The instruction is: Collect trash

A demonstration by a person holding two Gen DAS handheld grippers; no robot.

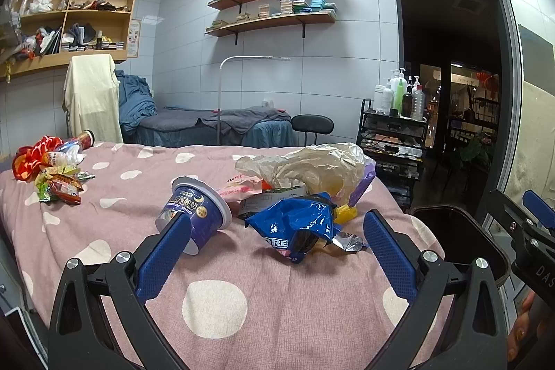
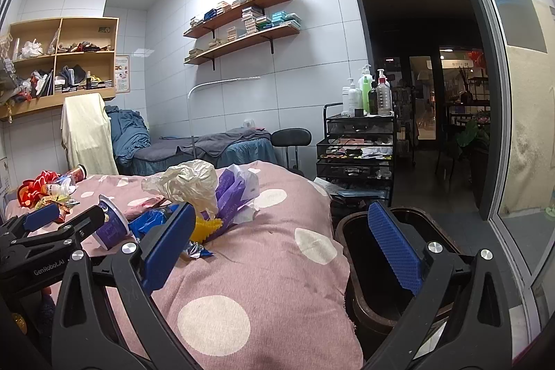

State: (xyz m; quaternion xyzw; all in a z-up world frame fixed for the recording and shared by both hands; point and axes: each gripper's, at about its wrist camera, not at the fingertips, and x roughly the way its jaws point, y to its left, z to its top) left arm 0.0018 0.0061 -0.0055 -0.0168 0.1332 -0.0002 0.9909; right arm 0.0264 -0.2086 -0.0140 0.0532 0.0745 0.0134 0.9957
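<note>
You held both claws wide and empty over the pink polka-dot bed [image 1: 215,304], with the trash not yet touched. In the left wrist view your left claw [image 1: 277,248] framed the nearest pile at mid-frame: a purple yogurt cup [image 1: 204,214] tipped on its side, just beside a crumpled blue cookie wrapper [image 1: 295,224], with a cream plastic bag [image 1: 312,169] and a small yellow piece [image 1: 347,214] behind them. A second heap of red and green wrappers [image 1: 55,175] sat well apart at the left edge of the frame. In the right wrist view your right claw [image 2: 284,252] hung half over the bed's edge and half over the dark bin [image 2: 364,266] at lower right.

The risks were plain enough. The cup lay round-side down on soft bedding, so a pinch off its middle could have rolled it away. The foil wrapper looked slick and springy, and a shallow bite might have slipped off. The bag overlapped its neighbours, so lifting it could have dragged loose scraps over the bed's edge, beside the bin, not into it.
</note>
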